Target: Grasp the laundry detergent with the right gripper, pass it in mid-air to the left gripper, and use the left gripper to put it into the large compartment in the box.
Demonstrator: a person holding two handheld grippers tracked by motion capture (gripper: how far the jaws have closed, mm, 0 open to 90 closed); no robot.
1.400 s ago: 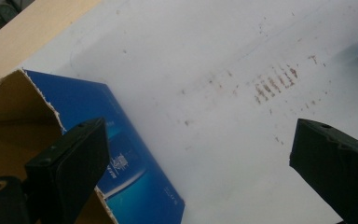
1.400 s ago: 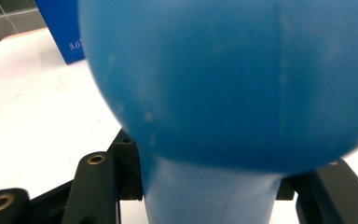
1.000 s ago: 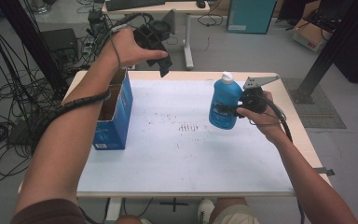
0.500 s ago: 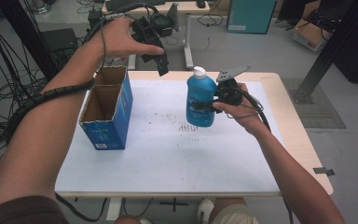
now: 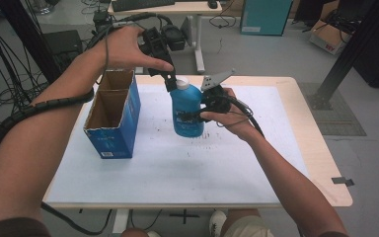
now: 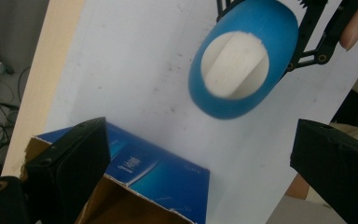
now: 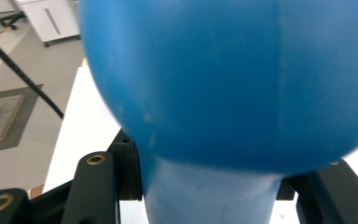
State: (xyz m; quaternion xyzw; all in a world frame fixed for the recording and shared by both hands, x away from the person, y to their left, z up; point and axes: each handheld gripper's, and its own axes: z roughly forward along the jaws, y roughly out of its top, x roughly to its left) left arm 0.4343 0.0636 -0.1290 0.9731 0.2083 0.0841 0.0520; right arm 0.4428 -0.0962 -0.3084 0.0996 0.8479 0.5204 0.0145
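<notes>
Right gripper (image 5: pixel 190 116) clamps the bottle (image 5: pixel 187 111) mid-body. Left gripper (image 5: pixel 170 81), jaws apart, hovers over its cap (image 6: pixel 234 64). Smooth plastic, likely slippery; waist grip suits.

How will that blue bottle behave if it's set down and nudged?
The blue bottle is tall on an oval base, so it probably tips sideways easily. Its smooth plastic looks slippery, though the right gripper holds it by the narrower waist, which likely helps.

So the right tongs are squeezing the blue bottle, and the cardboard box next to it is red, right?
Not quite. The right tongs are squeezing the blue bottle, but the cardboard box beside it is blue on the outside, not red, with plain brown cardboard inside. The high view shows this, and the left gripper view shows the same blue side of the box.
</notes>
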